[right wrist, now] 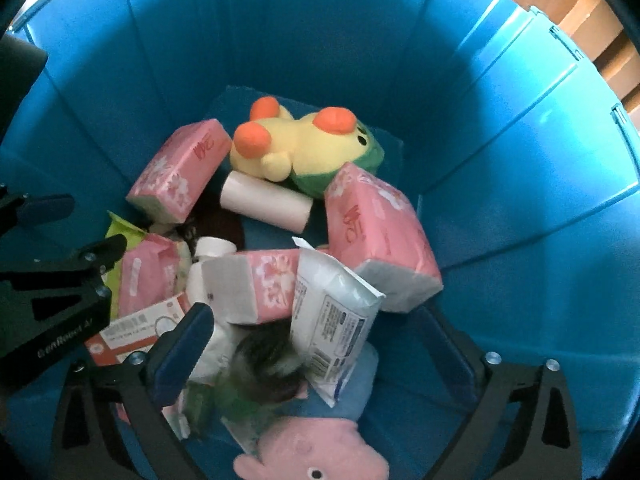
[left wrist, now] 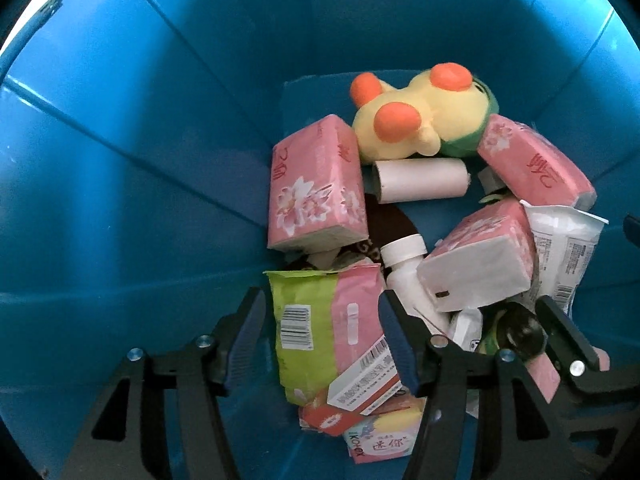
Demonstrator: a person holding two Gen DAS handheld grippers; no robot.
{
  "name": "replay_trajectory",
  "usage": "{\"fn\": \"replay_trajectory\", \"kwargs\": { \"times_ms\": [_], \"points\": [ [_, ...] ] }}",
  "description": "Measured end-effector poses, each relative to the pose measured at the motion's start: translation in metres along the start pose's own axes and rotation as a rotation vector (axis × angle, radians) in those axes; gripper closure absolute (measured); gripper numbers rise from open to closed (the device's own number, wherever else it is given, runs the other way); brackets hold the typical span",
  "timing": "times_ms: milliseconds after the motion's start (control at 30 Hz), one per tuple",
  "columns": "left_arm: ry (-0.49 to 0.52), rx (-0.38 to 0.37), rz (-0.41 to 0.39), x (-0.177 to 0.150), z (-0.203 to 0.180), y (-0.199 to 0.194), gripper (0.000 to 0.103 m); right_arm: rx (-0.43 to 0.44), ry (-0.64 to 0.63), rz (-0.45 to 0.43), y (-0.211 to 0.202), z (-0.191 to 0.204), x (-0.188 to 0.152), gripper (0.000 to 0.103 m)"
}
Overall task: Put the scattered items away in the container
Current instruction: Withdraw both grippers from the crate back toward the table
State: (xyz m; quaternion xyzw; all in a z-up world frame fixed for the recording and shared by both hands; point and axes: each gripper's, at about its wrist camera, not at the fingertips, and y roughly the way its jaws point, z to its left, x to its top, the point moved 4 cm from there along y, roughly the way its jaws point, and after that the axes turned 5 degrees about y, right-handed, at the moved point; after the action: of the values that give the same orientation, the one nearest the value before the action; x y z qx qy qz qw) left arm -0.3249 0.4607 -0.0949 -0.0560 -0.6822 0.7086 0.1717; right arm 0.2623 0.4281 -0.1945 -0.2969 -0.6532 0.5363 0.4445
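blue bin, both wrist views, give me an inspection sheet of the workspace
surface: blue bin, ribbed walls, floor mostly covered.
job's things: yellow plush at the far side; three pink tissue packs, one beside a cardboard tube; white bottle; green-pink pack; red-white box; white pouch; pink plush nearest the right camera.
clutter: nothing seen outside the bin.
grippers: left gripper open, green-pink pack between its fingers, pads not pressing; right gripper open wide over the pile, nothing held.
cables: nothing seen.
surroundings: brown boxes beyond the rim.
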Motion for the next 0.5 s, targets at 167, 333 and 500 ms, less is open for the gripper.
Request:
{"fn": "replay_trajectory", "kwargs": {
  "times_ms": [167, 333, 500],
  "points": [
    [-0.013, -0.024, -0.02, -0.002, 0.006, -0.009, 0.045, 0.023, 0.005, -0.034, -0.01, 0.0, 0.001, 0.001],
    [-0.031, -0.052, -0.149, -0.016, 0.012, -0.061, 0.045, 0.012, -0.008, -0.11, -0.034, 0.0, 0.003, 0.001],
    [-0.011, -0.059, -0.278, -0.045, 0.018, -0.112, 0.045, 0.079, 0.007, -0.206, -0.072, -0.002, 0.0, 0.001]
  ]
}}
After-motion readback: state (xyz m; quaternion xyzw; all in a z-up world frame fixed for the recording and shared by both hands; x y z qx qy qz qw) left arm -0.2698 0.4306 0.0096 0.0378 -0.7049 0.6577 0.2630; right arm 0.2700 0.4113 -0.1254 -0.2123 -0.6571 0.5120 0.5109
